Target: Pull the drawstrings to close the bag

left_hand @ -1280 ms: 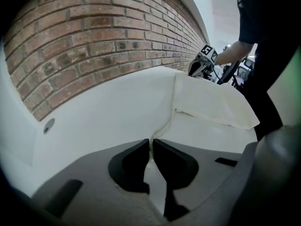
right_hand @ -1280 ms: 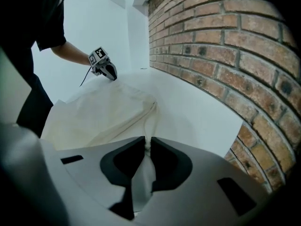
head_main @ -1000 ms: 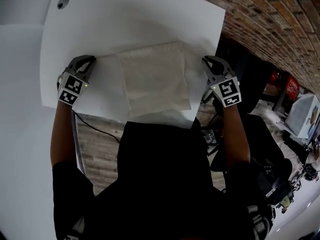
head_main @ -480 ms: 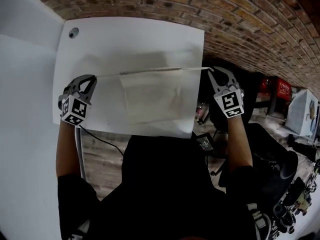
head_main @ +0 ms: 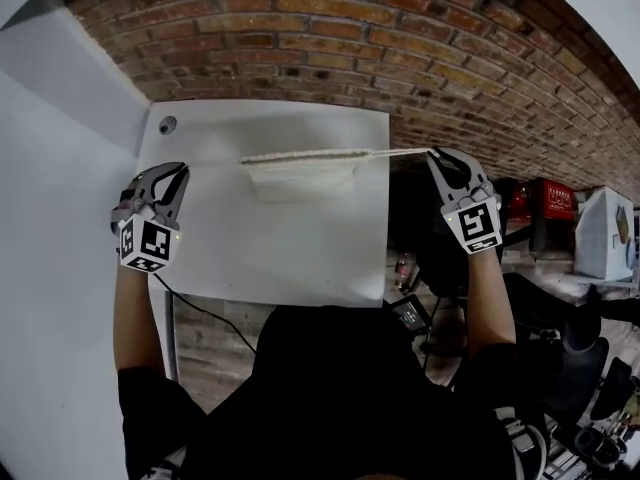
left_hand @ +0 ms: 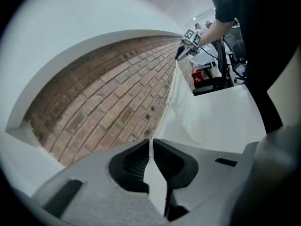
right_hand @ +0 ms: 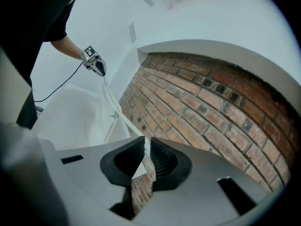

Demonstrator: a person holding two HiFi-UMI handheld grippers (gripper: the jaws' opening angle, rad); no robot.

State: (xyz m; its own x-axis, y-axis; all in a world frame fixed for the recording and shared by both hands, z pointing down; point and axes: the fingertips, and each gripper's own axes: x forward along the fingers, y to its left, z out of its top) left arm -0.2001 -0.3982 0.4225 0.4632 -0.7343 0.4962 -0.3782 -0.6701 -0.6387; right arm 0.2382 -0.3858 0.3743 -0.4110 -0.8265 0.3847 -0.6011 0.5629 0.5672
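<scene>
A cream cloth drawstring bag (head_main: 303, 176) hangs in the air above the white table (head_main: 290, 248), its gathered top edge stretched level between my two grippers. My left gripper (head_main: 180, 168) is shut on the left drawstring (left_hand: 150, 146), which runs taut from its jaws up to the bag (left_hand: 175, 105). My right gripper (head_main: 437, 154) is shut on the right drawstring (head_main: 395, 152), seen pinched between its pads (right_hand: 146, 149). In the right gripper view the bag (right_hand: 106, 119) hangs below the cord toward the left gripper (right_hand: 97, 66).
A red brick wall (head_main: 320, 38) runs behind the table. The table has a round cable hole (head_main: 167, 125) at its far left corner. A black cable (head_main: 205, 313) trails under the near edge. Chairs and clutter (head_main: 545, 203) stand to the right.
Both grippers have risen and drawn apart with the strings. The bag has come up off the table, and its mouth has gathered into a narrow band.
</scene>
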